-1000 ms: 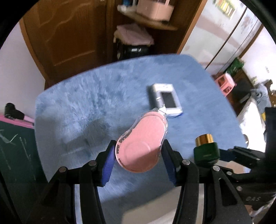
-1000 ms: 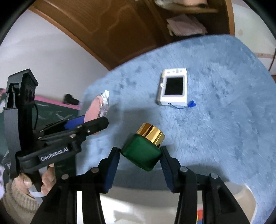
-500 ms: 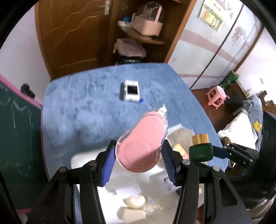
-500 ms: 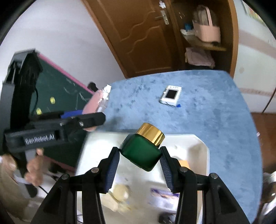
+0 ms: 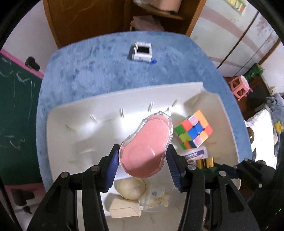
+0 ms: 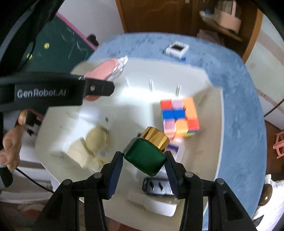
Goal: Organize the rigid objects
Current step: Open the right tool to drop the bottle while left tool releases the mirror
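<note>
Left tongs (image 5: 142, 162) gripping pink dispenser (image 5: 146, 145), tip pointing away

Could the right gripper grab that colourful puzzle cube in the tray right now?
Probably not yet: the right gripper is shut on the green bottle. The puzzle cube lies uncovered in the white tray, so nothing else blocks it.

A brown wooden door (image 5: 85, 21) stands beside a wooden shelf (image 5: 159, 14).
</note>
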Action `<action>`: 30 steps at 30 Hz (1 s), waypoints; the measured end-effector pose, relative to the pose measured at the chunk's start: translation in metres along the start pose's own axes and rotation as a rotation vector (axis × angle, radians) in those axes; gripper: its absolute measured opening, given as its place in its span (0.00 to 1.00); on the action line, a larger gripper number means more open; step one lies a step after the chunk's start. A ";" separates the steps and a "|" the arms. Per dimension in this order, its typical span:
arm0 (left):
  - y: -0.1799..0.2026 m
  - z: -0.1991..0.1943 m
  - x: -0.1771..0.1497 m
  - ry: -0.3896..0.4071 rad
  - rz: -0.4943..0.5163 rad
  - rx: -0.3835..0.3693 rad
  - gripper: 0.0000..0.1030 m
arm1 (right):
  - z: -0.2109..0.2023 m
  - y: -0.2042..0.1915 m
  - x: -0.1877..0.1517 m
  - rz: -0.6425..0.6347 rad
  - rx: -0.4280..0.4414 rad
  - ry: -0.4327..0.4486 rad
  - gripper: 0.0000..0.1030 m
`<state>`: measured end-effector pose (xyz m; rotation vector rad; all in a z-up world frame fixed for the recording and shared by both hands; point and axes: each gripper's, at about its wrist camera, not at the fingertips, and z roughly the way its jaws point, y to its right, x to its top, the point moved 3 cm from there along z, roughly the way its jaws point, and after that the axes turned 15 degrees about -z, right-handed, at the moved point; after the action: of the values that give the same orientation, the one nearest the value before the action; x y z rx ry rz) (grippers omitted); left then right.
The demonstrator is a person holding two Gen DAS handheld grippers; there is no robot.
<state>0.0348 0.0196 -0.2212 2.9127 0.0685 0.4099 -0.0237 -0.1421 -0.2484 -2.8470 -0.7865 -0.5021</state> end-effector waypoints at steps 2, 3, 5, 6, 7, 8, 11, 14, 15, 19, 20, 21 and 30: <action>-0.001 0.007 -0.004 -0.016 -0.008 0.014 0.54 | 0.008 -0.003 -0.006 -0.009 0.010 -0.028 0.47; -0.002 0.009 -0.006 -0.021 -0.009 0.021 0.54 | 0.011 -0.004 -0.008 -0.011 0.012 -0.041 0.47; -0.004 0.012 -0.009 -0.028 -0.011 0.037 0.54 | 0.015 -0.006 -0.012 -0.020 0.018 -0.064 0.47; -0.005 0.013 -0.010 -0.032 -0.012 0.041 0.55 | 0.017 -0.006 -0.013 -0.023 0.019 -0.071 0.47; -0.007 0.014 -0.011 -0.036 -0.019 0.050 0.55 | 0.018 -0.008 -0.016 -0.029 0.021 -0.078 0.47; -0.010 0.015 -0.012 -0.042 -0.026 0.057 0.55 | 0.019 -0.009 -0.018 -0.036 0.022 -0.085 0.47; -0.016 0.018 -0.016 -0.073 -0.052 0.042 0.56 | 0.017 -0.010 -0.018 -0.052 0.009 -0.090 0.53; -0.019 0.016 -0.018 -0.093 -0.082 0.002 0.73 | 0.010 -0.011 -0.016 -0.073 -0.023 -0.073 0.66; -0.020 0.012 -0.019 -0.081 -0.091 -0.009 0.76 | 0.007 -0.011 -0.015 -0.081 -0.030 -0.063 0.67; -0.019 0.002 -0.018 -0.061 -0.093 -0.018 0.76 | -0.004 -0.013 -0.012 -0.092 -0.051 -0.035 0.67; -0.019 0.000 -0.018 -0.057 -0.094 -0.021 0.76 | -0.007 -0.012 -0.011 -0.091 -0.054 -0.026 0.67; -0.018 -0.004 -0.018 -0.050 -0.095 -0.026 0.76 | -0.011 -0.011 -0.010 -0.087 -0.057 -0.018 0.67; -0.018 -0.033 -0.017 -0.004 -0.104 -0.050 0.76 | -0.038 0.001 0.006 -0.046 -0.083 0.060 0.67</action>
<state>0.0089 0.0423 -0.1985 2.8458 0.2050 0.3830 -0.0291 -0.1485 -0.2108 -2.8794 -0.8419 -0.6371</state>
